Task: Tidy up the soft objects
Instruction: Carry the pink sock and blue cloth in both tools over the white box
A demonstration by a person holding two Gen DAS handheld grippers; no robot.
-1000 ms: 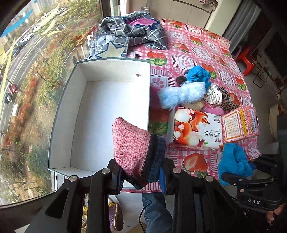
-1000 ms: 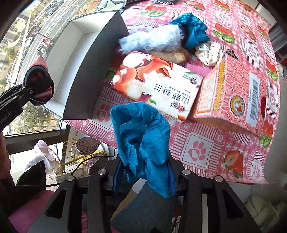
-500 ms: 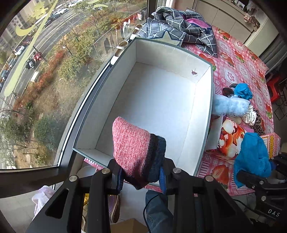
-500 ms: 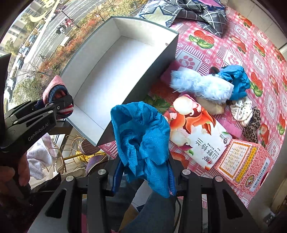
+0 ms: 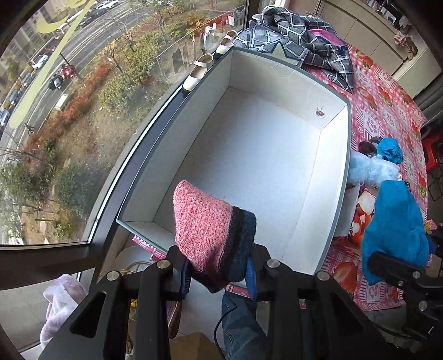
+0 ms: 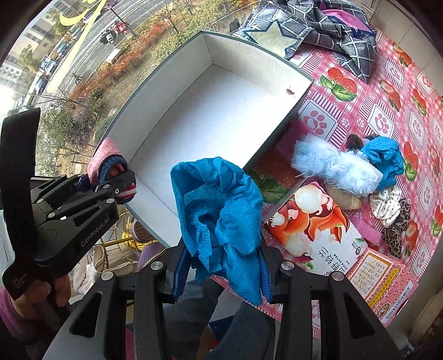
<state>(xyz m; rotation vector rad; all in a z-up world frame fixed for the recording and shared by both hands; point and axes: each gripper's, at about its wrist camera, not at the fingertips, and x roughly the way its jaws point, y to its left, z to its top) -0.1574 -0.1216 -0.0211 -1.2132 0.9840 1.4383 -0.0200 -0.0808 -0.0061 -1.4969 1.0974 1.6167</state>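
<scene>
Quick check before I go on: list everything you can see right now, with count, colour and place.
Storage box: one, white inside, by the window, nothing in it.
Knitted sock: one, pink with navy cuff, in left hand-held gripper.
Crinkled cloth: one, blue, in right hand-held gripper.
Fluffy item: one, pale blue, on tablecloth right of the box.
Second blue cloth: one, beside the fluffy item.
Scrunchies: two, white dotted and leopard.
Printed cartons: two, near table edge.
Checked fabric: grey, far end.
Hand: one, on left gripper's handle.
</scene>
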